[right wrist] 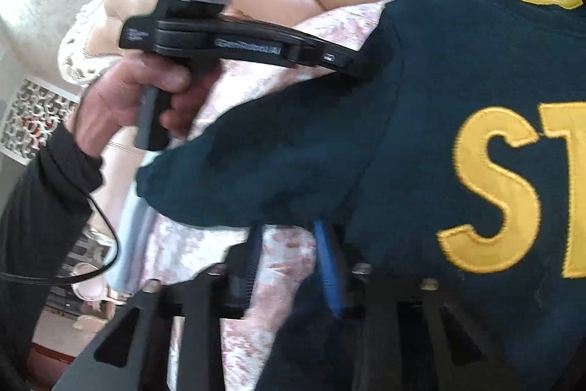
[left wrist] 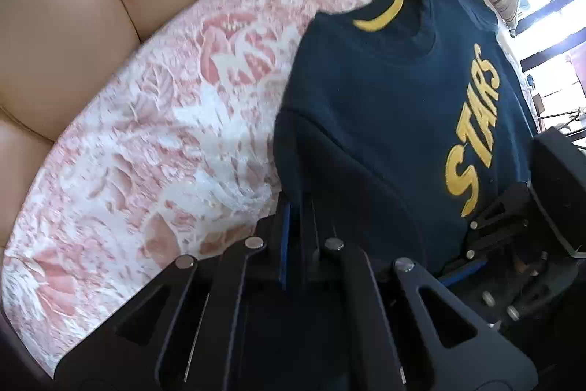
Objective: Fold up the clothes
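While the navy sweatshirt with yellow STARS lettering [left wrist: 384, 105] lies front-up on the pink floral sofa cover [left wrist: 146, 141], the left gripper [left wrist: 298, 207] is clamped on its near-left edge. The right gripper [right wrist: 289, 244] is apparently closed, grip unclear. Body unfolded, collar far; most folds remain. Tan leather backrest [left wrist: 73, 24] beyond.

Sweatshirt [right wrist: 421, 134] lettering cut off at edge; left tongs [right wrist: 360, 68] tips hidden
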A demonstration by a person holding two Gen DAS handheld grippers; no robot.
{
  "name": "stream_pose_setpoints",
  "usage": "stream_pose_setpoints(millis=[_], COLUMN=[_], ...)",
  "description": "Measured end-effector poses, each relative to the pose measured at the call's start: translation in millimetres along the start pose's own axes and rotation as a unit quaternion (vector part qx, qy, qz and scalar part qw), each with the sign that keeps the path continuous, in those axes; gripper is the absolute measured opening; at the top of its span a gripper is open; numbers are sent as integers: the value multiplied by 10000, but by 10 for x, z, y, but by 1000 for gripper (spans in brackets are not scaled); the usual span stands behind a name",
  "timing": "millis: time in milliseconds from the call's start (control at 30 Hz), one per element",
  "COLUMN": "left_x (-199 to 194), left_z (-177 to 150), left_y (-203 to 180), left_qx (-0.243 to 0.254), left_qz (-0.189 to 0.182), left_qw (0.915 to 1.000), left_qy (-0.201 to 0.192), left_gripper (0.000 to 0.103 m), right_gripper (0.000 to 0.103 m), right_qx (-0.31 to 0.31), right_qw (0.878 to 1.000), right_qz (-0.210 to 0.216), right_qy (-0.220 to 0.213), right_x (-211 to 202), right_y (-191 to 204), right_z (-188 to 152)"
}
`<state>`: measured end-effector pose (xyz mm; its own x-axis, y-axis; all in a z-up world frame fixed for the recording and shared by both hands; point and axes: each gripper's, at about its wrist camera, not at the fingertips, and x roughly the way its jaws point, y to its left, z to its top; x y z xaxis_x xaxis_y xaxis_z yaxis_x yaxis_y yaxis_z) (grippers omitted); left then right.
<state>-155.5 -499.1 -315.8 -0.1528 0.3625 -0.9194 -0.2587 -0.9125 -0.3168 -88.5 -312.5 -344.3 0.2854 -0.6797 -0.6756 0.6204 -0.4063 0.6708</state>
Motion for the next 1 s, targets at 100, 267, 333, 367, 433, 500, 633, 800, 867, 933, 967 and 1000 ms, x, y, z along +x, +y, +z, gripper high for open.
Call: stream_pose_setpoints(millis=[100,267,333,367,433,500,633,800,867,933,967,1000], left_x=[-107,-186,-270,-331,-445,-619,-922,-975,-694,-358,-227,-133], left_z=[35,49,41,19,-25,-110,-449,-1560,-2060,-2310,-2350,-2357], left_y=[7,119,239,262,242,210,126,-562,-784,-935,-957,-955], left_qx=[-72,-301,-529,-617,-746,-1005,-1905,-3677,-4576,-4988,-5085,-5155], left_qz=[186,677,828,747,532,478,463,-135,-903,-1574,-1855,-2044], left_qw=[9995,9963,9934,9929,9922,9871,9634,8769,8189,7813,7659,7530], left_qy=[-244,-440,-595,-685,-844,-1150,-1825,-3095,-3345,-3405,-3470,-3542], left_gripper=[5,0,0,0,0,15,36,52,52,52,51,47], right_gripper=[0,0,0,0,0,0,0,26,62,82,82,83], right_qx=[-9,-231,-253,-261,-266,-278,-304,-470,-461,-412,-338,-191], right_qw=[9997,9985,9983,9982,9982,9981,9980,9960,9945,9914,9905,9910], right_qz=[-230,-490,-515,-525,-533,-548,-545,-760,-832,-896,-906,-868], right_qy=[95,95,103,100,93,101,71,-31,-432,-859,-977,-998], right_x=[33,33,37,37,32,27,-17,-303,-546,-803,-881,-949], right_y=[-18,31,36,43,50,43,71,140,78,-4,-54,-131], right_z=[19,-33,-38,-34,-22,-4,-5,67,132,198,230,280])
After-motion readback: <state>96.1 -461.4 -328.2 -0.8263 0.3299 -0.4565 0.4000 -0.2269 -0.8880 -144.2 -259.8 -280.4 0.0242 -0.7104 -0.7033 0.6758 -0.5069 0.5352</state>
